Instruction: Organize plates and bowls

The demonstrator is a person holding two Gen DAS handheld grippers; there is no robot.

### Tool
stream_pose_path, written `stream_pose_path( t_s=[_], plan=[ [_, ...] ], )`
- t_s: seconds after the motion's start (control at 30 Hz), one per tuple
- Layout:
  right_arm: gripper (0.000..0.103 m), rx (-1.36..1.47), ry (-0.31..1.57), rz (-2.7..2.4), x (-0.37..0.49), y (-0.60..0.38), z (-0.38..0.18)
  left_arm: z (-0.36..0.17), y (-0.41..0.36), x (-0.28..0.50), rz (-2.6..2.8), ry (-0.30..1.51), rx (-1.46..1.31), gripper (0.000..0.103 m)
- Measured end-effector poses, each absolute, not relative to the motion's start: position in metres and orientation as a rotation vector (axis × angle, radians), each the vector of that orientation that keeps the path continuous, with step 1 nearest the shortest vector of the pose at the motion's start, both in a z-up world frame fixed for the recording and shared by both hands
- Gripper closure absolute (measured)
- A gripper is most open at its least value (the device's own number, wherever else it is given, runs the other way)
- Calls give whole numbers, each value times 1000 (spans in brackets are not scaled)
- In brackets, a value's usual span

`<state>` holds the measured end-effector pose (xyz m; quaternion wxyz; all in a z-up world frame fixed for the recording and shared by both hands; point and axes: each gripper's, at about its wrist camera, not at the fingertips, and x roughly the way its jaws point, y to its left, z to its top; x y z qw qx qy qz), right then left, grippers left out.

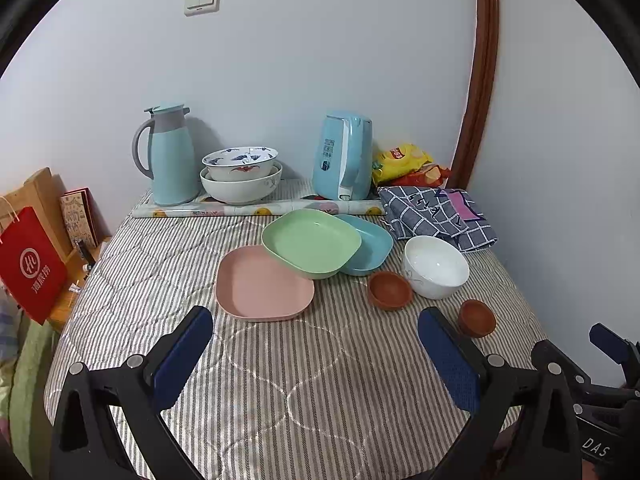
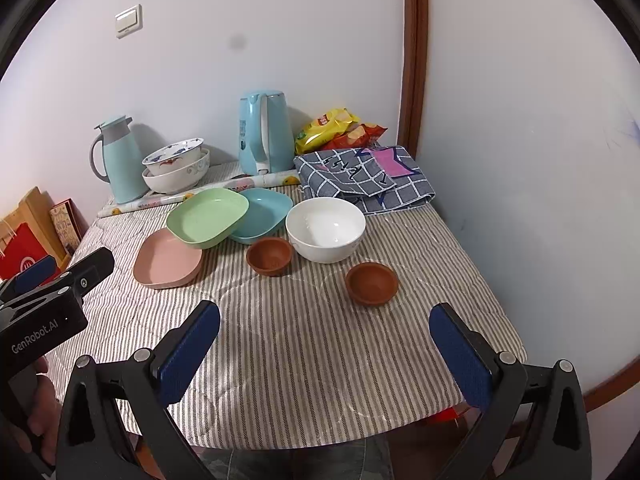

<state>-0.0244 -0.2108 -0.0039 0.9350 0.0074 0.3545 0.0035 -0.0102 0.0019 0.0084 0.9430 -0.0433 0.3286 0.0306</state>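
Left wrist view, listed left to right: left gripper [image 1: 316, 344], jaws spread wide and holding nothing, hovering over the striped cloth [image 1: 280, 400]; pink plate [image 1: 264, 290], flat on the cloth; green plate [image 1: 311, 242], tilted, one edge resting on the pink plate and the other on the blue plate [image 1: 370, 248]; near brown bowl [image 1: 390, 290], just beside the white bowl [image 1: 436, 266]; far brown bowl [image 1: 476, 317], apart, close to the table's right side. Right gripper [image 2: 325, 344], likewise wide open and empty, faces the far brown bowl. At the back, two patterned bowls [image 1: 240, 174] sit nested between the flask [image 1: 170, 156] and kettle [image 1: 344, 156]. Risks, as judged: the propped green plate may slide or tip if either plate beneath is moved first; smooth rims may slip from flat pads; the soft cloth may bunch under a dragged dish; the white bowl may knock its brown neighbour when lifted.
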Motion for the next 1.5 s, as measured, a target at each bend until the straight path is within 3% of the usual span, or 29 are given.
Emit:
stream_pose_path(
  t_s=[1.5],
  plan=[
    [0,17,698,19,-35,-202,3,9,6,-14,67,667,-94,0]
  ],
)
